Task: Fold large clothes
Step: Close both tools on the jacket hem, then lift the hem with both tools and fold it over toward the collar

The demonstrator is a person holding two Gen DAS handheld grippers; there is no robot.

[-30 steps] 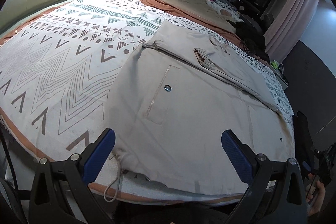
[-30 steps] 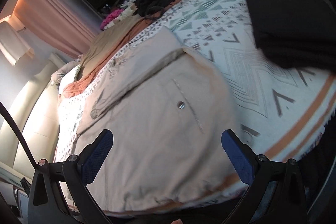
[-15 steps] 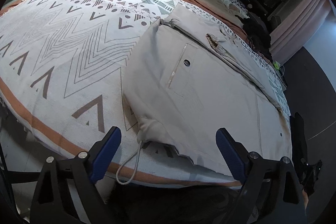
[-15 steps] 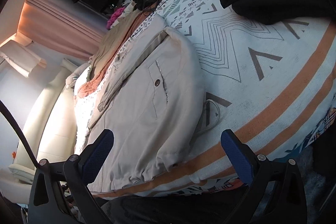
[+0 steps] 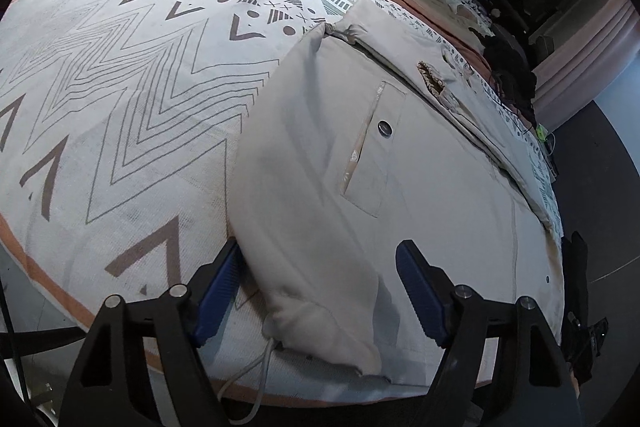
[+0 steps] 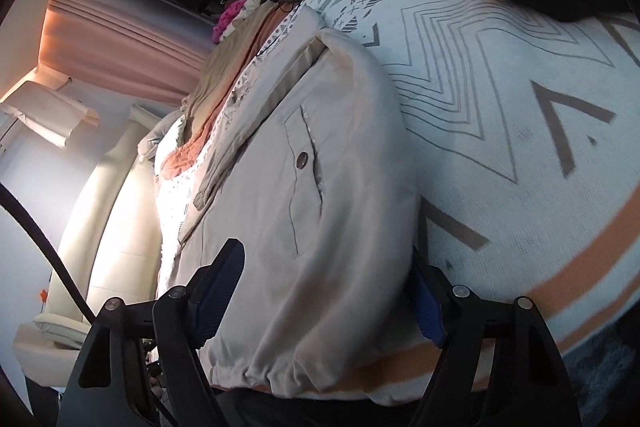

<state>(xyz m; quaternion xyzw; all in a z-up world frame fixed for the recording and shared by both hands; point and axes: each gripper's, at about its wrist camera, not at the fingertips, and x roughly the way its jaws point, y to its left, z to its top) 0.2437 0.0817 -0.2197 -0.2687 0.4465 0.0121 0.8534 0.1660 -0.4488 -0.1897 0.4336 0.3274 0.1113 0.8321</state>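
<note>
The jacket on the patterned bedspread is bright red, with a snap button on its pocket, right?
Not red: the jacket is pale beige, as the left wrist view shows. It does lie on the patterned bedspread, with a snap button on its pocket.

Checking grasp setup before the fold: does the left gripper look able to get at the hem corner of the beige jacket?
Probably yes. The left gripper already straddles the beige jacket at its hem corner, jaws just closing with the fabric between them. Only the drawcord lies nearby.

jacket (image 6: 320, 227) hem perhaps hiding right tongs' (image 6: 328, 291) pad
</note>
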